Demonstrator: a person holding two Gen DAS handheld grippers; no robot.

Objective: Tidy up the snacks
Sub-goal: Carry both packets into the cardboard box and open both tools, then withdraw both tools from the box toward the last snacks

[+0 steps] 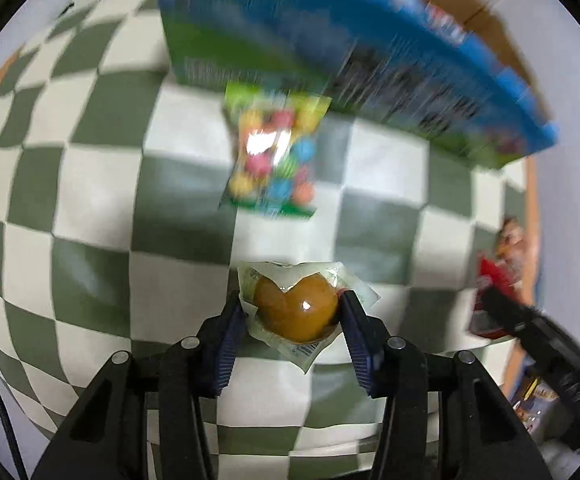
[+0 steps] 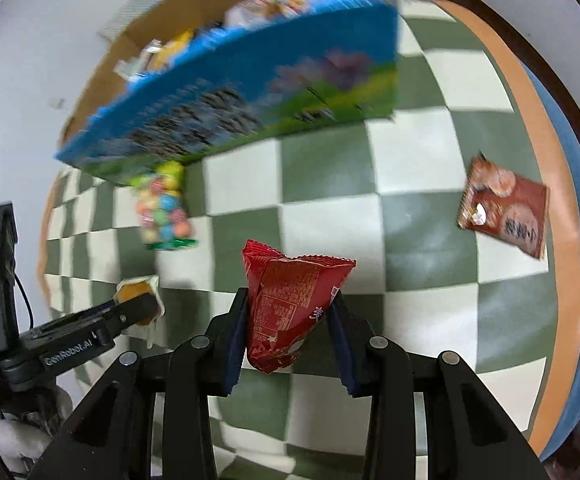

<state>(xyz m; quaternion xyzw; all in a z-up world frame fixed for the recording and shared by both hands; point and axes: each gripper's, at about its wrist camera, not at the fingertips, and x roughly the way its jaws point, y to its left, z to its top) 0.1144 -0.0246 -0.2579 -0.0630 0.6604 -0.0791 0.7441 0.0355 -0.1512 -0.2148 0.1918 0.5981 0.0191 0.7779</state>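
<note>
My left gripper [image 1: 295,312] is shut on a brown round snack in a clear wrapper [image 1: 296,308], held above the checkered cloth; the right wrist view shows this snack [image 2: 136,292] at the lower left too. My right gripper [image 2: 290,312] is shut on a red snack packet [image 2: 286,304], lifted off the table. That packet [image 1: 494,276] appears at the right edge of the left wrist view. A bag of coloured candy balls [image 1: 272,156] [image 2: 166,208] lies in front of a blue and green box [image 1: 350,64] [image 2: 242,96] holding several snacks.
A brown cracker packet [image 2: 504,210] lies at the right near the table's orange rim [image 2: 562,200]. The green and white checkered cloth [image 2: 330,200] covers the table. A cardboard box [image 2: 194,4] stands behind the blue one. More snack packs [image 1: 534,396] show at lower right.
</note>
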